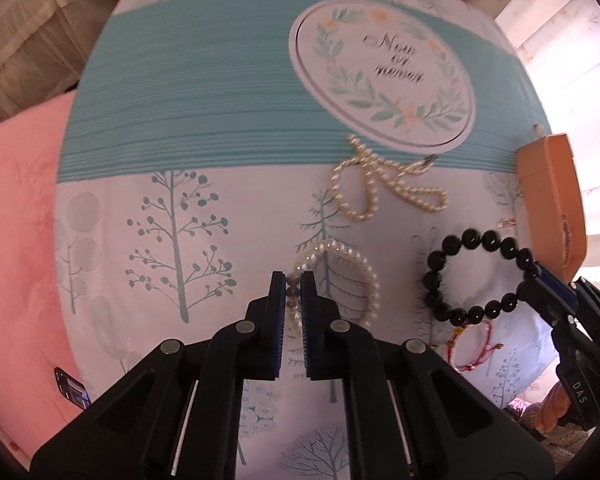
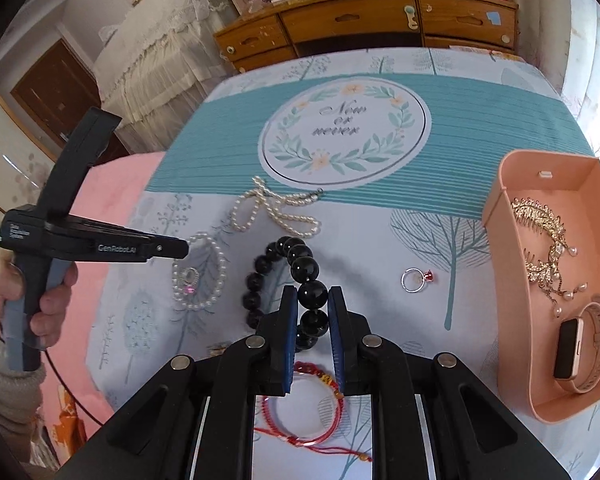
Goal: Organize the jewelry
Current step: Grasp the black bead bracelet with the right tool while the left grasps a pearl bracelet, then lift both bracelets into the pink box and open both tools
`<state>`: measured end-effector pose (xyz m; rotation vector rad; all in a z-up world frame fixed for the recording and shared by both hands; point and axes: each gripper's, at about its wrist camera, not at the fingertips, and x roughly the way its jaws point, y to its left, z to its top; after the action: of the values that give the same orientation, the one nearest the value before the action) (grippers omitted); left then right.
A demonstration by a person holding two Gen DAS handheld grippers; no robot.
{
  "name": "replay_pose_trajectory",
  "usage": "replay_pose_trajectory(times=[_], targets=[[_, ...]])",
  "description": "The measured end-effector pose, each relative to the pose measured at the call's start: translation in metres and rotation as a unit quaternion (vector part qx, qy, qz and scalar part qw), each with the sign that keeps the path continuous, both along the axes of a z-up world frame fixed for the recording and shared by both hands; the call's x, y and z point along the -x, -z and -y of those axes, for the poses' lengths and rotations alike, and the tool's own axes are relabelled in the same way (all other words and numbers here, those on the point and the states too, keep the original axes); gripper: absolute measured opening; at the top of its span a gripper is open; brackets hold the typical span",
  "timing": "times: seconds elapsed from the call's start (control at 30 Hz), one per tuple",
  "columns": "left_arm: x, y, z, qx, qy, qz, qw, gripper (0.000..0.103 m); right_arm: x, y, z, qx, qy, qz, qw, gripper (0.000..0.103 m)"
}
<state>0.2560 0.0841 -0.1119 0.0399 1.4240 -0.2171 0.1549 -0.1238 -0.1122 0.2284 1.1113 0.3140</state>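
Beyond the tree-patterned tablecloth [image 2: 440, 240], a wooden dresser [image 2: 364, 24] lines the wall.

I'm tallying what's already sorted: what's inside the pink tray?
Inside the pink tray: a gold pearl-drop hair comb and a pink smartwatch. Anything underneath them isn't visible.

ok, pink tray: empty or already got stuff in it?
Not empty. The pink tray already holds a gold hair comb with pearl drops and a pink smartwatch; the rest of its floor is bare.
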Motion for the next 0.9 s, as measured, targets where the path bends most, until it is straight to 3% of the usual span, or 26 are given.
replay_pose_trajectory(times=[0.23, 0.4, 0.5, 0.7, 0.9], targets=[[0.032, -0.071, 0.023, 0.034, 0.04, 0.06, 0.9968, 0.005, 0.026, -0.047, 0.017, -0.028, 0.017, 0.052, 0.998, 0.015], [0.06, -0.12, 0.071, 0.05, 0.088, 0.103, 0.9895, 0.005, 0.052, -0.086, 0.051, -0.039, 0.059, 0.101, 0.992, 0.015], [0.064, -0.135, 0.114, 0.067, 0.119, 0.12, 0.9833, 0.005, 0.067, -0.103, 0.079, -0.042, 0.091, 0.123, 0.987, 0.015], [0.064, -0.133, 0.207, 0.091, 0.174, 0.111, 0.9742, 0.005, 0.093, -0.121, 0.141, -0.045, 0.165, 0.143, 0.975, 0.015], [0.05, -0.099, 0.282, 0.091, 0.201, 0.083, 0.9718, 0.005, 0.119, -0.114, 0.202, -0.046, 0.234, 0.139, 0.961, 0.015]])
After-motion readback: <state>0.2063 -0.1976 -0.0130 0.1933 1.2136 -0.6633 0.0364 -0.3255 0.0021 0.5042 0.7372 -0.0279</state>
